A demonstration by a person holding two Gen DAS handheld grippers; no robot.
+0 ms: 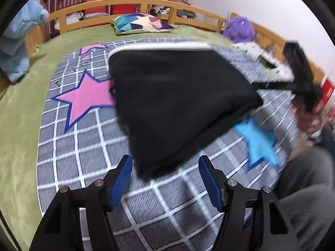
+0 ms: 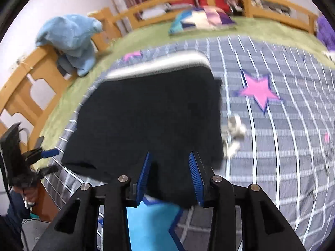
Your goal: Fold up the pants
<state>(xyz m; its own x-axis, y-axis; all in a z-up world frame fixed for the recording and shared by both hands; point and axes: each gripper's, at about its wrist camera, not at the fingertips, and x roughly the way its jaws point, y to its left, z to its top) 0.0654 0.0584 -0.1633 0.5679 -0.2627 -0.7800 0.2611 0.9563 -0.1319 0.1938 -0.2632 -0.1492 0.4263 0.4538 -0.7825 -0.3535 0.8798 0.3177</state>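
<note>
The black pants (image 1: 178, 104) lie folded into a compact block on the grey checked blanket (image 1: 83, 150), with a white waistband edge (image 1: 159, 47) at the far side. My left gripper (image 1: 165, 163) is open and empty, just short of the near corner of the pants. In the right wrist view the pants (image 2: 146, 115) fill the middle; my right gripper (image 2: 169, 159) is open, its blue pads (image 2: 144, 171) standing over the near edge of the fabric. The right gripper also shows in the left wrist view (image 1: 301, 79), blurred, at the right edge of the pants.
The blanket has pink stars (image 1: 88, 98) and a blue star (image 1: 259, 142). A patterned pillow (image 1: 142, 23), a purple fluffy toy (image 1: 238, 29) and a light blue garment (image 1: 18, 41) sit along the wooden bed rail (image 1: 125, 2). A small whitish object (image 2: 234, 133) lies right of the pants.
</note>
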